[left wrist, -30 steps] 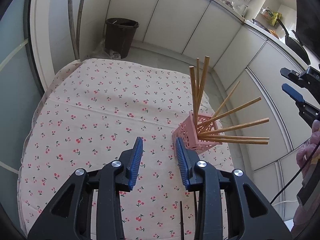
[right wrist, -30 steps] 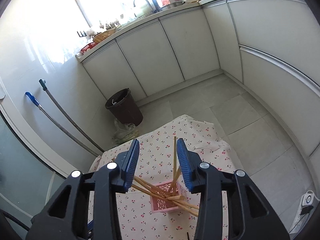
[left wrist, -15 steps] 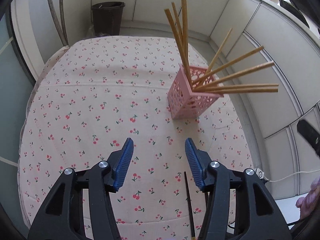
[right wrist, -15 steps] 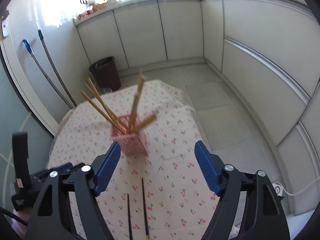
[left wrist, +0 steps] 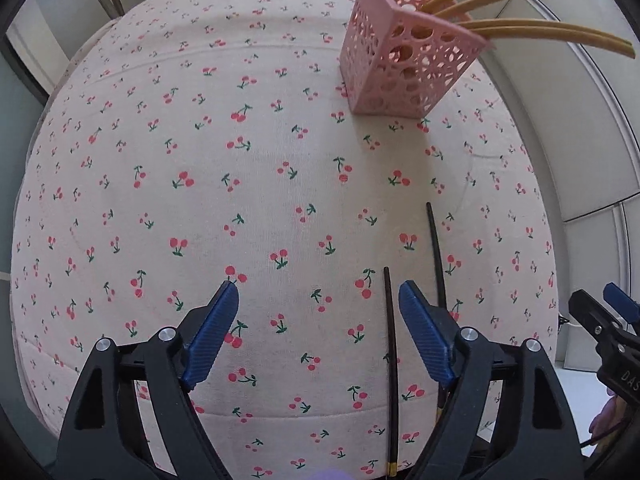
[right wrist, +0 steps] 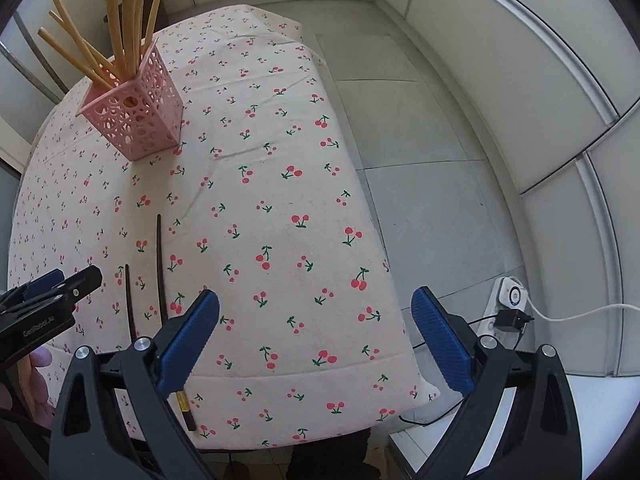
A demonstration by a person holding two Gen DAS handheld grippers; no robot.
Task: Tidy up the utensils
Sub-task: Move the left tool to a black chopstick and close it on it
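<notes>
Two hand-held tools hang over a counter draped in a cream cloth printed with red cherries (left wrist: 248, 184). Toward the far edge stands a pink perforated plastic holder (left wrist: 394, 66), square and upright, with several pale wooden chopsticks (left wrist: 532, 36) fanning out of its top. Nearer the person, two thin dark chopsticks lie flat on the cloth, side by side and roughly parallel, well apart from the holder: the nearer dark chopstick (left wrist: 391, 364) and the farther dark chopstick (left wrist: 435, 252). The left tool (left wrist: 318, 300) points steeply down with its blue-padded jaws opening and nothing pinched; the nearer chopstick lies between them, just inside the right pad. The right tool (right wrist: 316, 304) is also opening wide over bare cloth, empty, with the dark pair off to its left (one stick passes under its left finger in that view). The step in hand looks like picking up a dark stick. To do it well, centre the jaws across one stick only, come low enough that the pads flank it, then close squarely so it does not roll or drag its neighbour.
</notes>
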